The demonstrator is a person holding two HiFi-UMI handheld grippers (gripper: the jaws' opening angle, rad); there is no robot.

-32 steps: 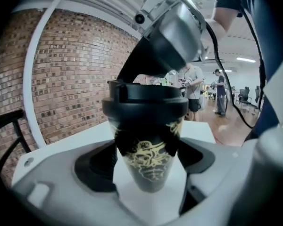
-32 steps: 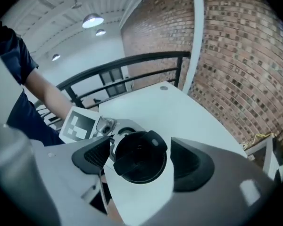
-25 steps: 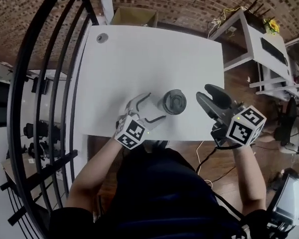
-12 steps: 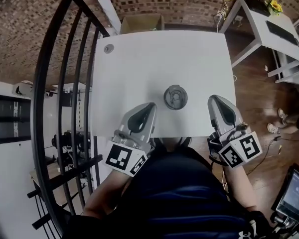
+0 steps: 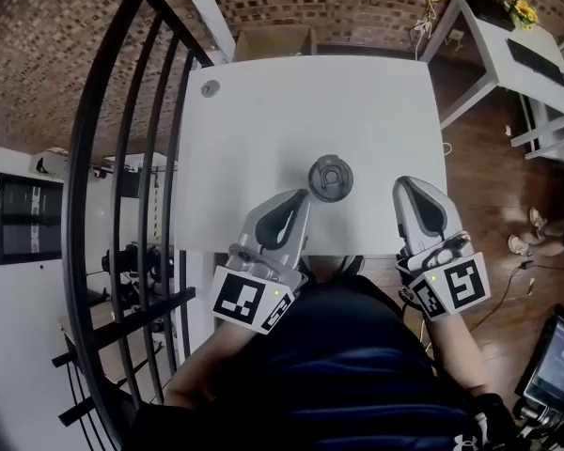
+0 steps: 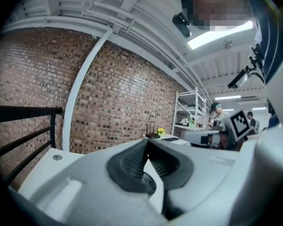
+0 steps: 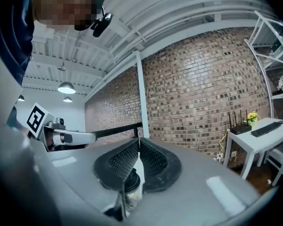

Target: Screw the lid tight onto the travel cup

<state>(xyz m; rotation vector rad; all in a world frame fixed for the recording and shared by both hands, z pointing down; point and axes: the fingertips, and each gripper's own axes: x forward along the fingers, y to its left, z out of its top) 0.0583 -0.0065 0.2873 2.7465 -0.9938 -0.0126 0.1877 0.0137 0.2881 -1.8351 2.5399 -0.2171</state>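
Showing only its lid point(image 5: 330, 177) overhead, the travel cup point(image 7: 129, 192) stands upright.

This looks like an open-plan office or lab in a converted industrial loft. A bare brick wall point(image 5: 94, 26) runs along the top of the head view, with a wooden floor point(image 5: 489, 186) at right and a black metal railing point(image 5: 122, 205) at left. It holds a white work table point(image 5: 291, 101), a second white desk point(image 5: 508, 40) at upper right, a metal shelving rack point(image 6: 188, 108) and a ceiling strip light point(image 6: 221, 34).
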